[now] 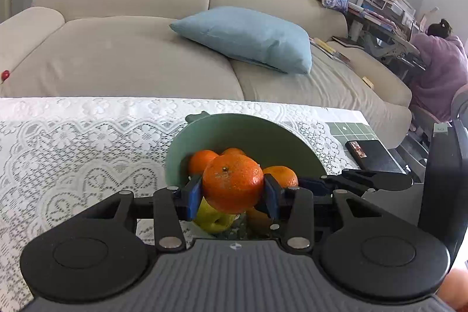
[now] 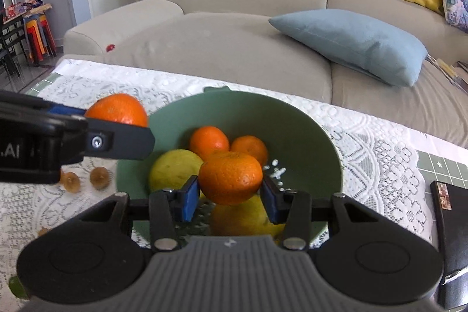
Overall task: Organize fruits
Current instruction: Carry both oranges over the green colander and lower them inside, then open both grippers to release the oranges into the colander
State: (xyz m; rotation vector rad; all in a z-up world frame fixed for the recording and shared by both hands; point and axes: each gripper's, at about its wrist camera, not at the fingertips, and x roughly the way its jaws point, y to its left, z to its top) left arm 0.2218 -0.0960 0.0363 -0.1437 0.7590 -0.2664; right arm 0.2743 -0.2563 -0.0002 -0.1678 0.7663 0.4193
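While each hand-held gripper grips a mandarin, the green bowl (image 2: 295, 136) sits at the middle of the lace-covered worktop (image 2: 380, 154). In the right wrist view, at the left edge, the left hand-held gripper (image 2: 117, 127) has its blue pads closed on one mandarin (image 2: 117, 108) just beside the bowl's left rim. Below it, two small brown fruits (image 2: 99, 177) lie on the lace. In the bowl rest a yellow-green fruit (image 2: 172, 168) and two mandarins (image 2: 209, 141). At lower centre, the right hand-held gripper (image 2: 231, 193) clamps another mandarin (image 2: 231, 177) over the bowl. A black box (image 2: 450, 224) lies at the right edge.
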